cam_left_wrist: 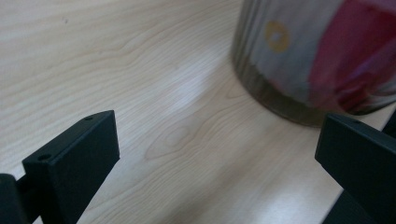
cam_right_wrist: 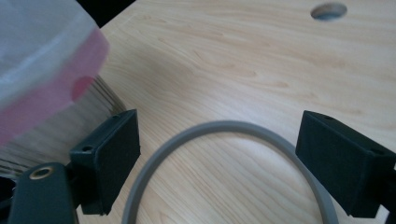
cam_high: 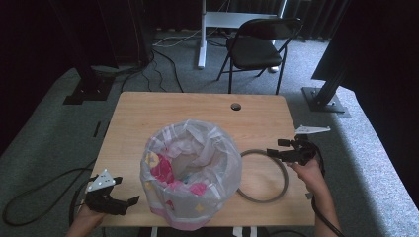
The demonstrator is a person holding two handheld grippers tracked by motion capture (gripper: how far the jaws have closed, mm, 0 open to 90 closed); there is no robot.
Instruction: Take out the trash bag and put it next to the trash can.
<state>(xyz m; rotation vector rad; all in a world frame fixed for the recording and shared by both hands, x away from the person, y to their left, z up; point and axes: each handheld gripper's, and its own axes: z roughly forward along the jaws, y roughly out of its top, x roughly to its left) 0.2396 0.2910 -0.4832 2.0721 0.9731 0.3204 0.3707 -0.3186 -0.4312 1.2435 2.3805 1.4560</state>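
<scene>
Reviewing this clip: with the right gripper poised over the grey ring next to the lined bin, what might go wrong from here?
1. The thin grey plastic ring lies flat on the light wooden table; the open right gripper straddles its arc and may slide off or push it.
2. The ring lies close to the small bin lined with a white and pink patterned bag; lifting it could snag the loose bag.
3. The open left gripper is not on the bin, so it might tip.
</scene>
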